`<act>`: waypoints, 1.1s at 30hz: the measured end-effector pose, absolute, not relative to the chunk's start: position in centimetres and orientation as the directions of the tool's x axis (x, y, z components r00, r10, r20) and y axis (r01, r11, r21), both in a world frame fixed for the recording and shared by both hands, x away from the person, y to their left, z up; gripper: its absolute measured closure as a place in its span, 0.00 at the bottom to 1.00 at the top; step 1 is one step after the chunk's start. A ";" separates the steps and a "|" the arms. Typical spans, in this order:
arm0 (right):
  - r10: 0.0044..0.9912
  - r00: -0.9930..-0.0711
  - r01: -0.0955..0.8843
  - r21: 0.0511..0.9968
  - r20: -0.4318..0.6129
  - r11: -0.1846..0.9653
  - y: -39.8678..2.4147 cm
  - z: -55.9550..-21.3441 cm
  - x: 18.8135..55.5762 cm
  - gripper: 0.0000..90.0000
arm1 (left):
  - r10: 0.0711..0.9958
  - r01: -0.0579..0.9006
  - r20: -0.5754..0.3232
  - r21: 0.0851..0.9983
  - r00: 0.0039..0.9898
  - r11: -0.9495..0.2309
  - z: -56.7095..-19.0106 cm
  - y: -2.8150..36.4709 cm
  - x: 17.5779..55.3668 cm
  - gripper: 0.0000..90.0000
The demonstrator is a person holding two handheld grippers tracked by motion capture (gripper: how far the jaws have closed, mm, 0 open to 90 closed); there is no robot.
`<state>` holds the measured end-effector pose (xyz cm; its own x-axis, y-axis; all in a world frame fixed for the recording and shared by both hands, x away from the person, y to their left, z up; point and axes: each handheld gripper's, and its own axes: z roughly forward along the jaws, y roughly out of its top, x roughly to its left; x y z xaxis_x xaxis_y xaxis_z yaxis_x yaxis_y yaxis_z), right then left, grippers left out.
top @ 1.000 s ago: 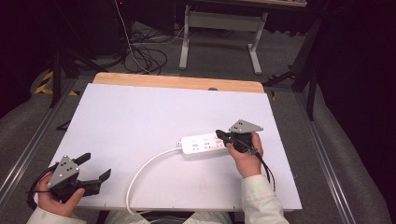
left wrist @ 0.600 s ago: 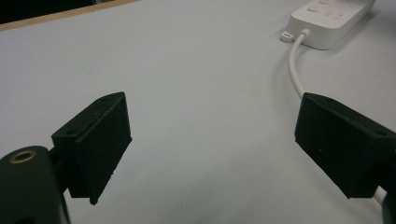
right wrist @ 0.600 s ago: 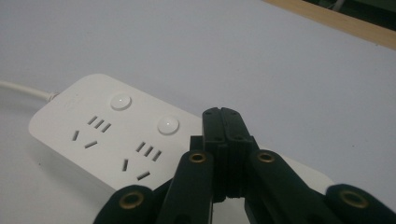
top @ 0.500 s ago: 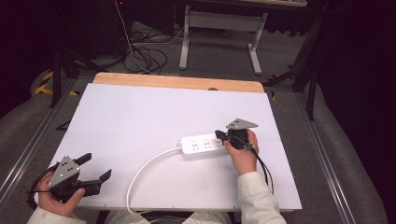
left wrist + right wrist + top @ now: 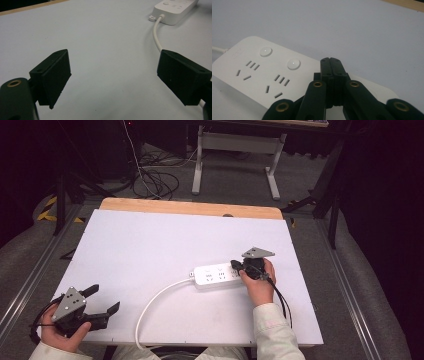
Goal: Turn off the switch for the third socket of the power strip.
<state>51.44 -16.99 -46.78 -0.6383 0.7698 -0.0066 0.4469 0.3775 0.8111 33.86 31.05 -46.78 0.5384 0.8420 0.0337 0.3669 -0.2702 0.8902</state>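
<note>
Where the tabletop point(image 5: 150, 245) carries the strip point(image 5: 217, 275), its long axis runs sideways, near end under the right tool point(image 5: 333, 65), jaws pressed together, gripping nothing. Left tool point(image 5: 112, 80), gaping and empty, lies well apart; cord point(image 5: 157, 41) between.

Light falls from overhead onto the white table point(image 5: 150, 250), which glows evenly against a dim, nearly black room. Shadows are soft and short. The high view is slightly grainy. Close up, the power strip point(image 5: 262, 67) looks sharp, with no harsh glare.
</note>
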 end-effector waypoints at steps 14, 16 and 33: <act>0.759 -0.647 0.419 0.798 -0.073 0.434 -16.5 -46.9 51.2 1.00 | 0.840 0.365 0.034 0.891 0.542 -0.272 -46.8 31.0 33.8 0.14; 0.760 -0.645 0.416 0.796 -0.083 0.439 -16.4 -46.9 51.2 1.00 | 0.840 0.362 0.032 0.893 0.542 -0.268 -46.8 31.0 33.8 0.14; 0.771 -0.633 0.412 0.811 -0.075 0.416 -16.5 -47.2 50.9 1.00 | 0.840 0.361 0.029 0.895 0.542 -0.264 -46.8 30.9 33.7 0.13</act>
<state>50.94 -16.47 -47.22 -0.6328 0.7707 -0.0745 0.4117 0.4164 0.8106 33.72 30.92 -46.75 0.5423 0.8397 0.0288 0.3608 -0.2637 0.8946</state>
